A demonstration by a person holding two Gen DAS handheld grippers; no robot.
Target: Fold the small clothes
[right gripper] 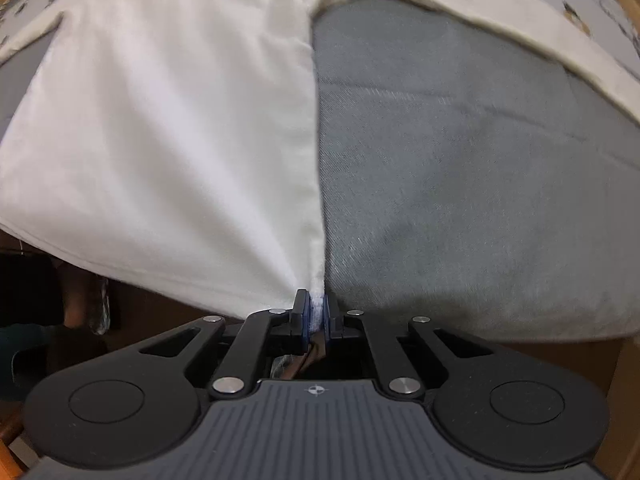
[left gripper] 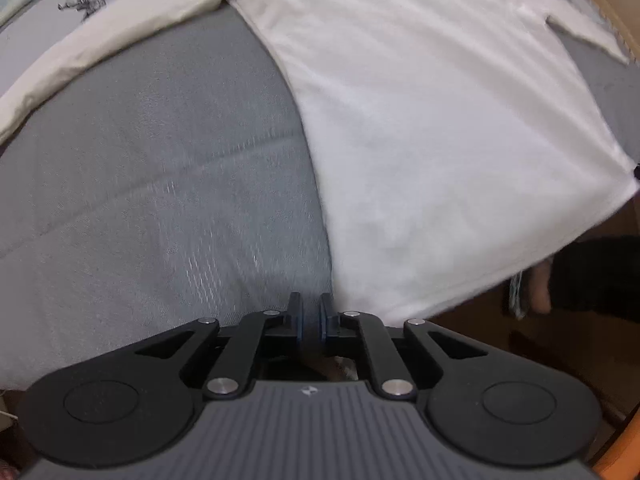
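Cloth, white, thin and limp: garment (right gripper: 168,140) spread on grey bed cover (right gripper: 460,184), hem hanging off the near edge. Light, soft, sure to sag and crease between holds; best pinched at hem corners. Right gripper (right gripper: 318,312) clamped on one corner. Left gripper (left gripper: 312,320) nearly closed, apparently pinching the opposite corner, blurred.

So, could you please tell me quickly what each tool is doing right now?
Left tool: closed; no cloth visible between its pads.
Right tool: closed on the white garment corner.
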